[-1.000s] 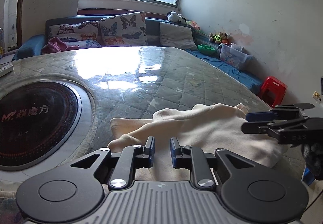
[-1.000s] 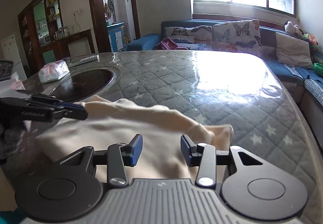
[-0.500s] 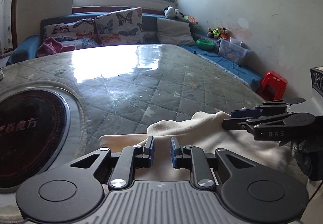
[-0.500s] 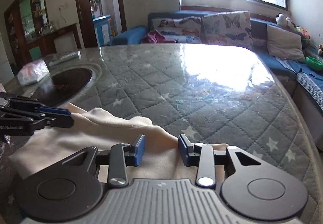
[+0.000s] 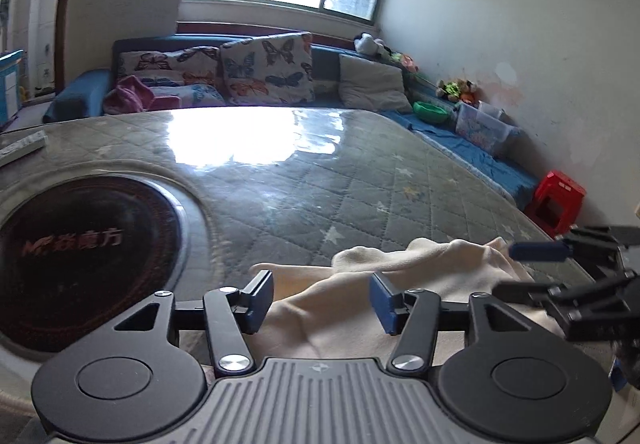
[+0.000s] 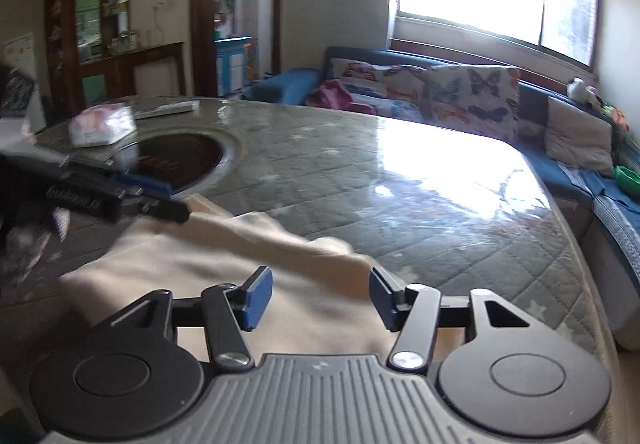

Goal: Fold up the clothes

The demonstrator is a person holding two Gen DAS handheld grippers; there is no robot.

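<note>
Cream garment (image 5: 360, 324) under both parted jaws

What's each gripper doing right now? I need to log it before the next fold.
Left gripper: open, jaws just opened over the cream garment, gripping nothing.
Right gripper: open, jaws just opened, gripping nothing.

We read pale lettering on the dark round cooktop (image 5: 76, 260) set into the desk (image 5: 360, 180): a slanted "MF" followed by three Chinese characters, "焱魔方". Print on the left tool's side in the right wrist view is too blurred to read.
</note>
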